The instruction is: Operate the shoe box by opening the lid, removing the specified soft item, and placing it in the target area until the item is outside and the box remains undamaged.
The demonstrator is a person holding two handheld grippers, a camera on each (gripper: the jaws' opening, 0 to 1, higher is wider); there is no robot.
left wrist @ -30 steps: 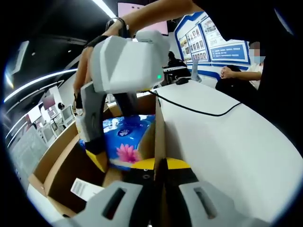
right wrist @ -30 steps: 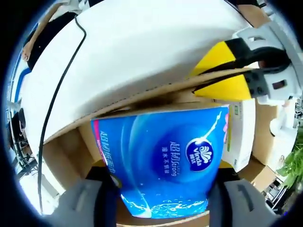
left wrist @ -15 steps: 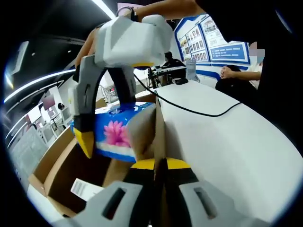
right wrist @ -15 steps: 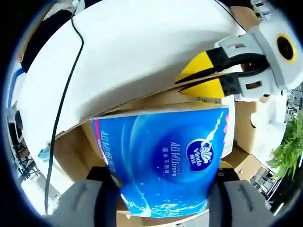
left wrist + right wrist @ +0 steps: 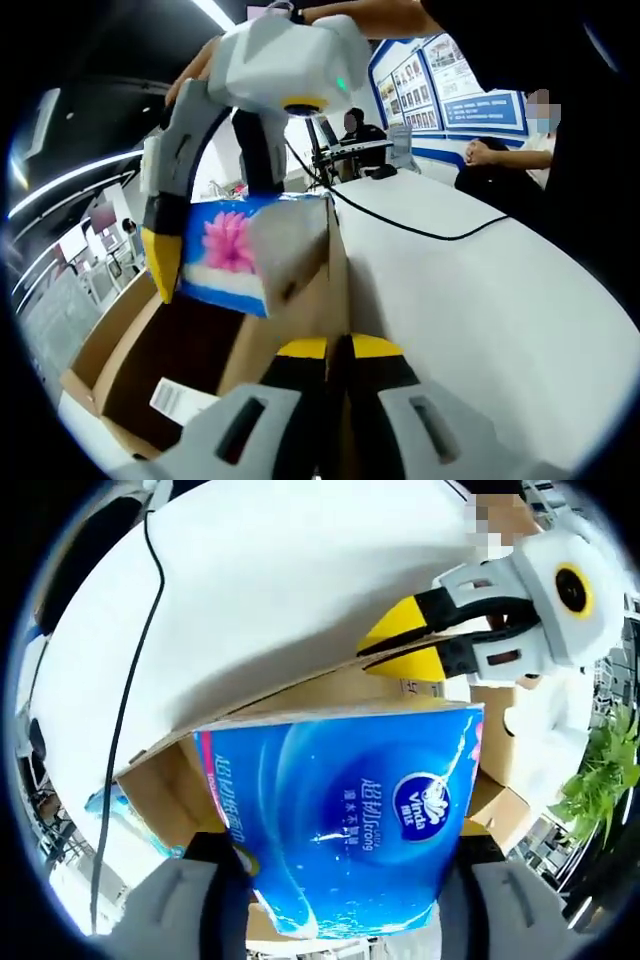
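place: office-like showroom or demo hall | evidence: long white table (image 5: 470, 300) with a black cable (image 5: 420, 228); blue-framed wall display boards (image 5: 440, 80); ceiling strip lights (image 5: 60, 180); seated person (image 5: 500, 150) at the far end; potted greenery (image 5: 590, 780)

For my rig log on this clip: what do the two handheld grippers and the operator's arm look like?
The right gripper has a pale grey angular housing with a small green light, dark grey arms and yellow fingertips. The left gripper is the same build: white-grey body, black linkages, yellow-tipped jaws. Each view's own jaws look grey with slotted cut-outs. The operator's arm above the right gripper is bare, with no sleeve visible.
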